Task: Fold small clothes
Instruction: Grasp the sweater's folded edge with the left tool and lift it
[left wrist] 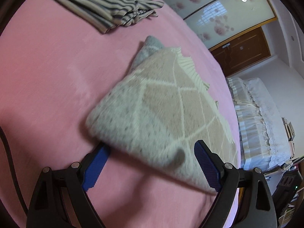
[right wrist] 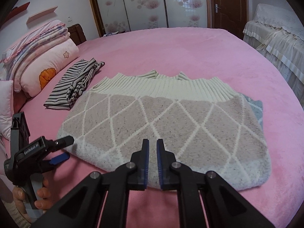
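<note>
The folded sweater (right wrist: 163, 125) lies on the pink bed (right wrist: 171, 47); the left gripper (left wrist: 150, 163) stands wide at its corner, one pad hidden underneath; the right gripper (right wrist: 152, 152) is nearly closed, holding nothing.

bed: pink cover (right wrist: 171, 47)
pillows: pink stack (right wrist: 38, 57) at 9 o'clock
doors: flowery sliding doors (right wrist: 144, 3) at 12 o'clock
other bed: white lace cover (right wrist: 275, 38) at 2 o'clock

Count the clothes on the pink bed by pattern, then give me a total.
Diamond-pattern knit sweater: 1
Striped folded garment: 1
Total: 2 clothes on the pink bed
</note>
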`<move>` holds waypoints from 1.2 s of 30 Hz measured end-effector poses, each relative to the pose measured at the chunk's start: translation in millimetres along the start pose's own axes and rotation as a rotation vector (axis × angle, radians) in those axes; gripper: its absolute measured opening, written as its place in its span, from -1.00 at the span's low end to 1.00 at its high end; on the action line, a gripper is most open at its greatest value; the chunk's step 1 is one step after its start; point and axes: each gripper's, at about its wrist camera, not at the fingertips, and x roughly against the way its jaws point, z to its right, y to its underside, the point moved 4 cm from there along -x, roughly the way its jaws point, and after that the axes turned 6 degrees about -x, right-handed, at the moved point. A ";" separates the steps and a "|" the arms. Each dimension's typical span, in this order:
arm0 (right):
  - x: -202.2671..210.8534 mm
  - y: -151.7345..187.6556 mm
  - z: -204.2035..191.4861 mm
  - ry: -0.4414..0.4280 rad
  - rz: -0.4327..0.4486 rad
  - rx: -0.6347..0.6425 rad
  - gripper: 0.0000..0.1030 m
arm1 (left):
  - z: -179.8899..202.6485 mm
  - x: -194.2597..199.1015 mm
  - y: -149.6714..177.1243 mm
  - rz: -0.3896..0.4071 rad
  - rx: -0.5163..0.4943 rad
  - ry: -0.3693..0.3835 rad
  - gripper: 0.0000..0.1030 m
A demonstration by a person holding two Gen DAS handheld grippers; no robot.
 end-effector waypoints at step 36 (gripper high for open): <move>-18.2 4.8 14.0 0.004 -0.022 -0.073 -0.90 | 39.5 -26.5 -38.3 -0.005 -0.028 0.032 -0.59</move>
